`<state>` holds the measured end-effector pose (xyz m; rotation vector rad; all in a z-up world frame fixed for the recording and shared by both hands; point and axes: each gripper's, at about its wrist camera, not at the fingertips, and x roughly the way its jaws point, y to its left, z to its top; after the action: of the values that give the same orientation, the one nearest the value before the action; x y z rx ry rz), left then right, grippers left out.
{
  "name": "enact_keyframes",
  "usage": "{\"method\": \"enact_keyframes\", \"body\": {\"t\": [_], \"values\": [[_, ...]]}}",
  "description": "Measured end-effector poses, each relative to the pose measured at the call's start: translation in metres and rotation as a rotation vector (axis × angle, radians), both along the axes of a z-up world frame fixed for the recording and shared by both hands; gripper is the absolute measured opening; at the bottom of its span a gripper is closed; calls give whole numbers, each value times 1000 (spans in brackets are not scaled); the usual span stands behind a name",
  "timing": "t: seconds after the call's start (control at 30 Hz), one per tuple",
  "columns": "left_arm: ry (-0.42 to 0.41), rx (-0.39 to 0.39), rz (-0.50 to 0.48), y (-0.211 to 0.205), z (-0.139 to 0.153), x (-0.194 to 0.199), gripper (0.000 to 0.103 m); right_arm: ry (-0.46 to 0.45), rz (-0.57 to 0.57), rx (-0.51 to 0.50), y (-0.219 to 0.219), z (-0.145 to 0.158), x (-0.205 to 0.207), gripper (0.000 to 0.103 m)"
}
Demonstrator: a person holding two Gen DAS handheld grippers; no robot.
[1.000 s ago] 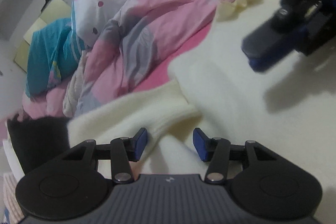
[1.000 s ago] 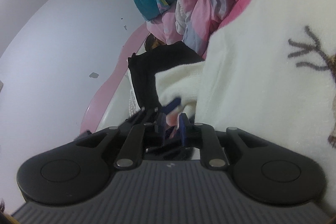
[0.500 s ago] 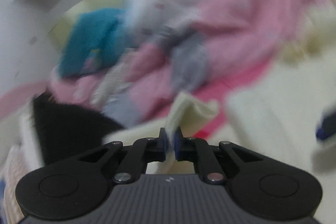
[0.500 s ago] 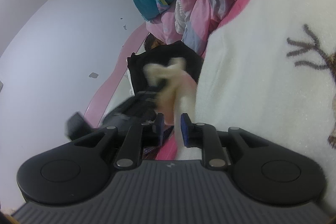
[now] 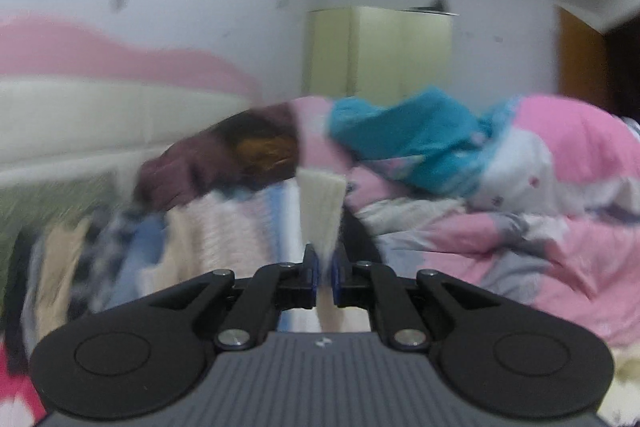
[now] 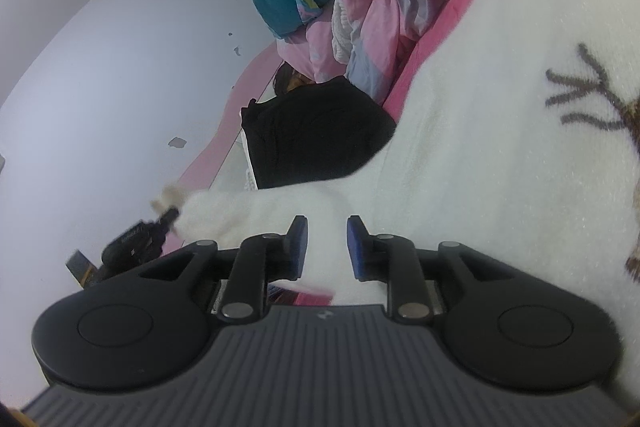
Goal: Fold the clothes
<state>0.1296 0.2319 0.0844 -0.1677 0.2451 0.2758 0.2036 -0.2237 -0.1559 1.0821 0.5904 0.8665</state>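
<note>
Since the earlier frames your left gripper (image 5: 325, 273) has closed on the cream sleeve cuff (image 5: 322, 205) and lifted off the bed — its view, once down on the sweater, now looks level across the bed at the wall and a pale green cabinet (image 5: 380, 53). The ribbed cuff stands up from between the blue pads, pinched tight. This view is motion-blurred; a dark maroon garment (image 5: 208, 159), a teal one (image 5: 404, 135) and the pink patterned duvet (image 5: 560, 195) can be made out beyond.

Your right gripper (image 6: 327, 247) has kept its place, and its jaws have just been opening. They stand apart with the fabric of the cream sweater (image 6: 480, 147) lying between them — the pads are not pressing on it. The sweater is spread flat on the bed, its brown antler pattern at the right edge. Its sleeve (image 6: 224, 211) stretches left to the left gripper, whose tip holds the cuff out over the bed's edge. A folded black garment (image 6: 316, 135) lies just beyond the sleeve.
</note>
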Motion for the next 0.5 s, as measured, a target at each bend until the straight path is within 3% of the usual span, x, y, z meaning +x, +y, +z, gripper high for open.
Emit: {"method": "enact_keyframes", "body": {"t": [0.1,0.5], "values": [[33,-102,44,26,-12,-12,7,-1,1,-3,0,0,0,22],[133,-172,242,77,-115,-38,7,-1,5,-7,1,0,-1,24]]}}
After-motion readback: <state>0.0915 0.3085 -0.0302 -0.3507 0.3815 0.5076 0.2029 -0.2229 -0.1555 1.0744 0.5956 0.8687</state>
